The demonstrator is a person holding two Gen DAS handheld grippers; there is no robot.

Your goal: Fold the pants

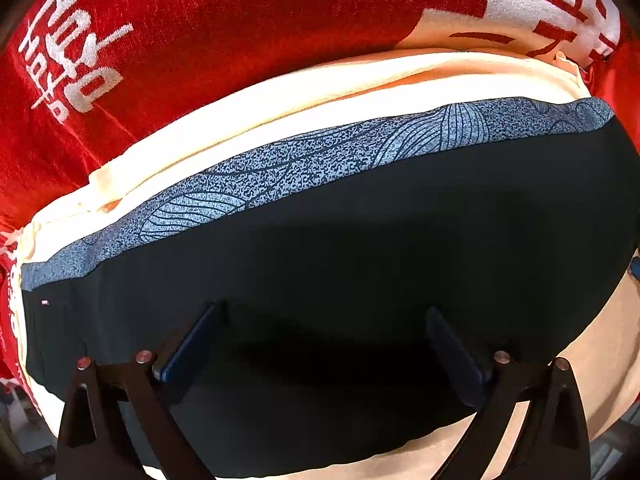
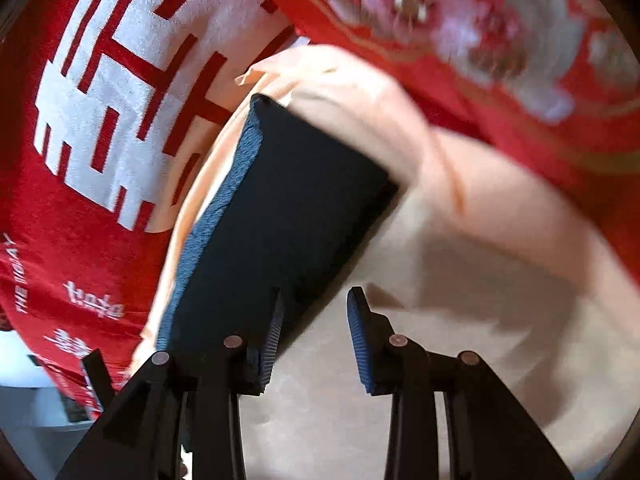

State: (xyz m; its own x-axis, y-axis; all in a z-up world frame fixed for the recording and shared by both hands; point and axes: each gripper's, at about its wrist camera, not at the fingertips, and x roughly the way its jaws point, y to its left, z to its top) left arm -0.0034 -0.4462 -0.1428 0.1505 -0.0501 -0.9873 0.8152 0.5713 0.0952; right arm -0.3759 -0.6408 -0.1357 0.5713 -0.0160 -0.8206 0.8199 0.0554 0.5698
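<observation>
Where the left wrist view looks straight down, the folded pants [image 1: 360,260] fill the middle of the picture: a black rectangle with a grey leaf-patterned band [image 1: 320,152] along its far edge. They lie on a pale peach cloth [image 1: 280,96], which itself lies on a red blanket [image 1: 220,20] printed with white characters. The left tool [image 1: 326,344] stands just above the black fabric with its jaws spread wide and nothing between them; whether the fingertips [image 1: 196,340] touch the cloth cannot be told.

In the right wrist view, which is blurred, the same pants [image 2: 288,220] appear as a dark block running from near left to far centre, the patterned band [image 2: 224,208] on its left side. The peach cloth [image 2: 480,260] spreads to the right and near side, and the red blanket [image 2: 72,220] lies to the left. A second red cloth with a pale flower pattern [image 2: 460,12] crosses the far right corner. The right tool [image 2: 314,336] is partly open at the near right edge of the pants, its left finger over the black fabric and its right finger [image 2: 360,344] over the peach cloth, gripping nothing.

No container appears in either view.
</observation>
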